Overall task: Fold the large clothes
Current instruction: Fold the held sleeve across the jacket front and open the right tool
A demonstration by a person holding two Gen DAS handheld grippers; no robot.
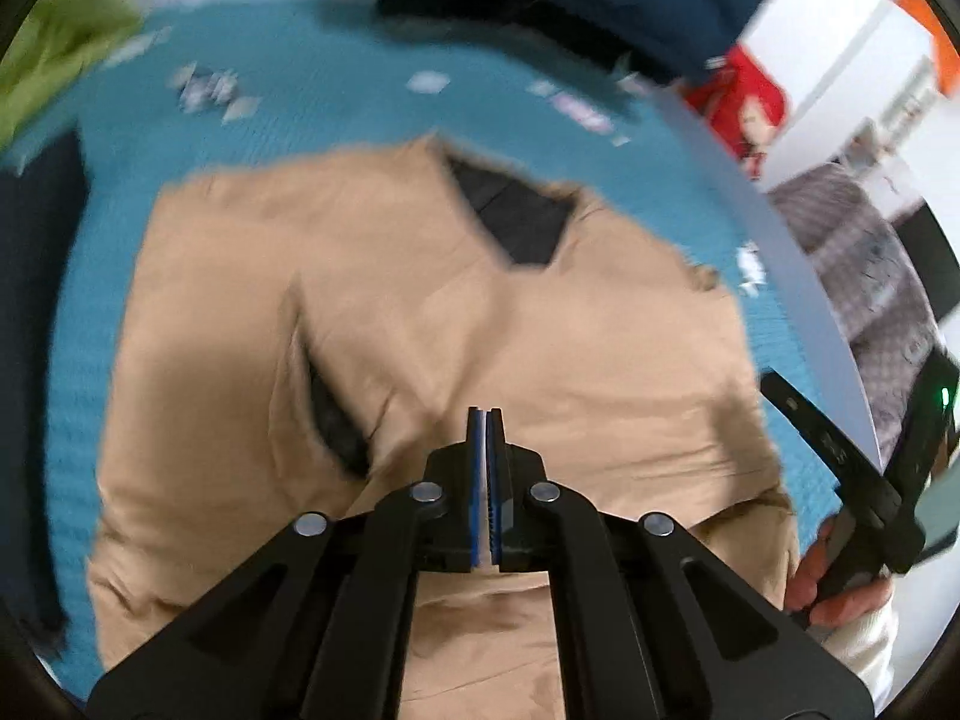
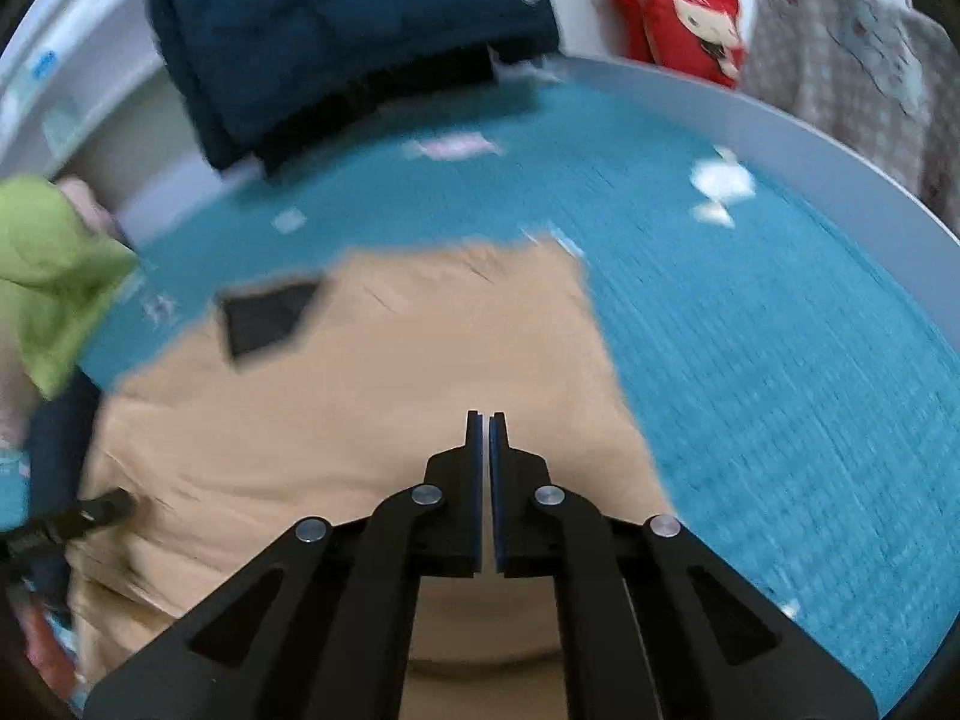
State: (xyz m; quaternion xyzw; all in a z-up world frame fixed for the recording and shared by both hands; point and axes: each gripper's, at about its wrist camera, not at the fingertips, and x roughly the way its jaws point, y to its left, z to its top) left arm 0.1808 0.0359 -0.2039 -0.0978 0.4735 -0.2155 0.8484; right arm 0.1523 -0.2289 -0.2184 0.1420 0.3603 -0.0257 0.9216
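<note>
Garment: tan coat (image 1: 420,300) lying spread on teal bed cover (image 2: 780,360), dark lining showing at neck.
Left tongs (image 1: 486,420): hovering over coat, closed, empty.
Right tongs (image 2: 486,423): pointing downward, closed, gripping nothing.

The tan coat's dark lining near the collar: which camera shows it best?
The left wrist view: the tan coat fills the middle of the frame, with its dark lining triangle large and near centre. The right wrist view shows that lining smaller, blurred and off to the left.
</note>
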